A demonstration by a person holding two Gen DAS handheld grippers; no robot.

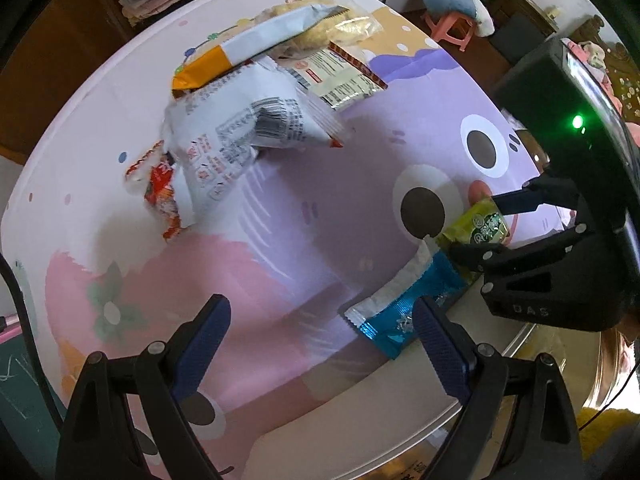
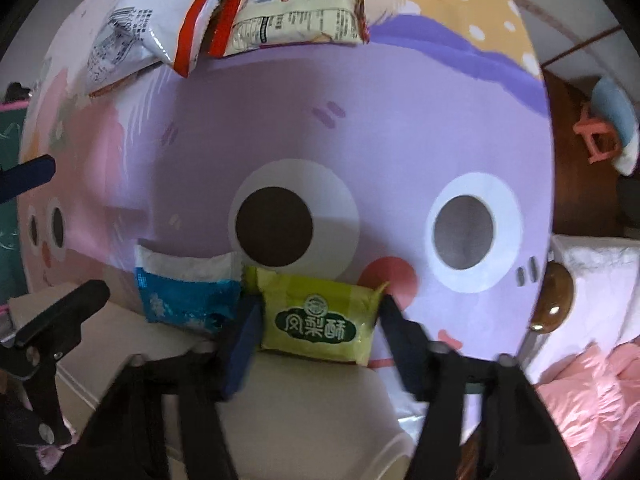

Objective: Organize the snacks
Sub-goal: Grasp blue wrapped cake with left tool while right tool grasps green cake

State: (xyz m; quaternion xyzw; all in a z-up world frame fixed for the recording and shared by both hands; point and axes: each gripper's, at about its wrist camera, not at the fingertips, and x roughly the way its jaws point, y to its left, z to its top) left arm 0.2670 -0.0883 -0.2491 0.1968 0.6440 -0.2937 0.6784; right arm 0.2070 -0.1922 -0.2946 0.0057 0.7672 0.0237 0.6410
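A yellow-green pastry packet [image 2: 320,312] lies near the table's near edge. My right gripper [image 2: 318,316] points down over it, one blue pad against each of its short ends, shut on it. The same grip shows in the left wrist view, on the yellow-green packet [image 1: 480,222]. Next to it lies a blue and white packet [image 1: 396,320], also seen as the blue packet [image 2: 184,300]. My left gripper [image 1: 320,308] stands wide open above the cloth, its right finger in front of that blue packet's end. Nothing sits between its fingers.
A pile of snack bags lies at the far side: a white barcoded bag [image 1: 236,136], an orange-ended bag [image 1: 256,48], a cream packet [image 1: 344,76], a red packet [image 1: 160,184]. The cartoon tablecloth [image 1: 320,184] ends near both packets. A pink stool [image 1: 452,28] and pink bedding [image 2: 592,392] lie beyond.
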